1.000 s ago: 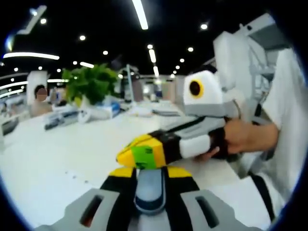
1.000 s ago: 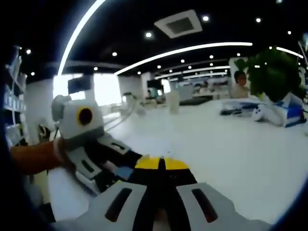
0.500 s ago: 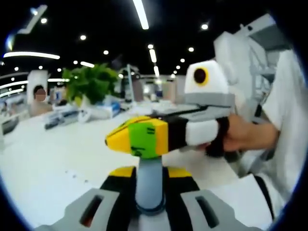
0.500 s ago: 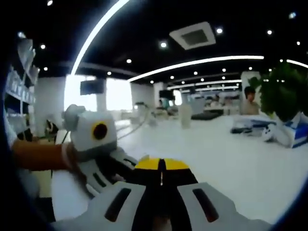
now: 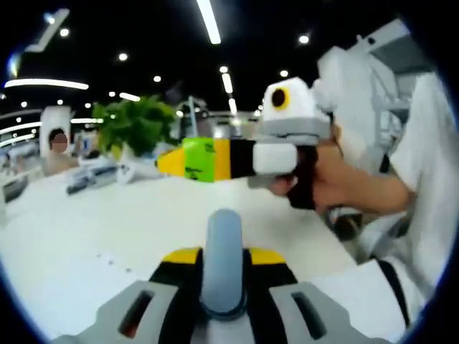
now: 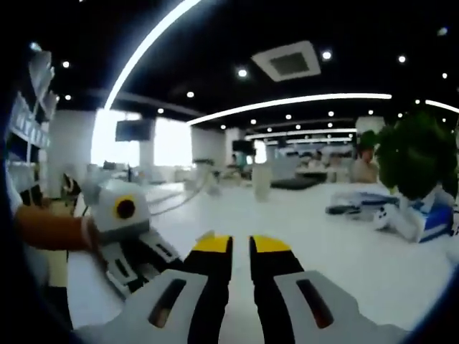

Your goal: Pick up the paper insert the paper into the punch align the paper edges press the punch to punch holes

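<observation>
White worktop (image 6: 373, 244), lower right; right hand-held gripper (image 6: 241, 245) slightly parted, left hand-held gripper (image 5: 223, 258) clamping a grey handle (image 5: 223, 251). Risk: handle slipping sideways.

In the left gripper view a grey rounded handle (image 5: 223, 261) stands between my left claw's (image 5: 223, 252) yellow tips and covers their inner edges, so I cannot tell how far they stand apart; its lower end is hidden behind my claw's body. My right claw (image 5: 195, 159) crosses that view, and my hand (image 5: 337, 179) covers its rear, while my sleeve (image 5: 423, 186) is cut off at the right edge. In the right gripper view my left claw (image 6: 136, 251) is partly hidden behind my right claw's own body. The plant (image 6: 416, 154) and the person (image 6: 364, 166) beside it are too blurred to make out detail.
</observation>
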{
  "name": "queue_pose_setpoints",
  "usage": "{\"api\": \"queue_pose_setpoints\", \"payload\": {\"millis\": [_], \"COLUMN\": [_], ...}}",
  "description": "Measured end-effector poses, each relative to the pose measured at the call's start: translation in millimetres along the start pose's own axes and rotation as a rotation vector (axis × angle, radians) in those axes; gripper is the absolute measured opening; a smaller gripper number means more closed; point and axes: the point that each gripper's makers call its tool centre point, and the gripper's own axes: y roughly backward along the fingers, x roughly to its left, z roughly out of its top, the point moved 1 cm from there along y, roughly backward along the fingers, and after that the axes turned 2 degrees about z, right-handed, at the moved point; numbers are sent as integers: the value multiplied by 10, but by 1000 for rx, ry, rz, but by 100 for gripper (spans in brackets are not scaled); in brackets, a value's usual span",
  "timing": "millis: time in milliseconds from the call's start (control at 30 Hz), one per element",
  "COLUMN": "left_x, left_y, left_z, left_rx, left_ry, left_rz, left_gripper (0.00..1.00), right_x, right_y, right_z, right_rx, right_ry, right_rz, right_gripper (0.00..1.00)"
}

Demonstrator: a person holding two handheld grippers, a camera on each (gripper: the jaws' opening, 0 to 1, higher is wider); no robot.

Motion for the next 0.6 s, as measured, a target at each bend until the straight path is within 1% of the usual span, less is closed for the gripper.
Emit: {"api": "queue_pose_setpoints", "payload": {"millis": [33,100,167,267,400,600], "left_x": [0,0,-5,-12,9,11], "left_y": [-1,0,0,-1,-1,5], "left_z": [1,2,4,12,14,46], "left_rx": [-1,-2,-2,-6,-7,-22], "left_ry": [0,-2,-11,-14,-16,-4], "left_rz": [-1,-1,0,-6,2,1], "left_gripper": [25,25,26,28,32,37], "right_x": [-79,-194,-266,-266,-248,-275], "right_y": [29,76,119,118,105,108], "right_z": [-66,-210,-288,-237,-281,-318], "right_rx": [8,28,46,19,41,57], "right_ry": [-23,-38,-36,-58,-45,-68], "right_rz": [-11,-21,-49,-46,-47,-61], "right_gripper": [13,13,13,13,13,13]}}
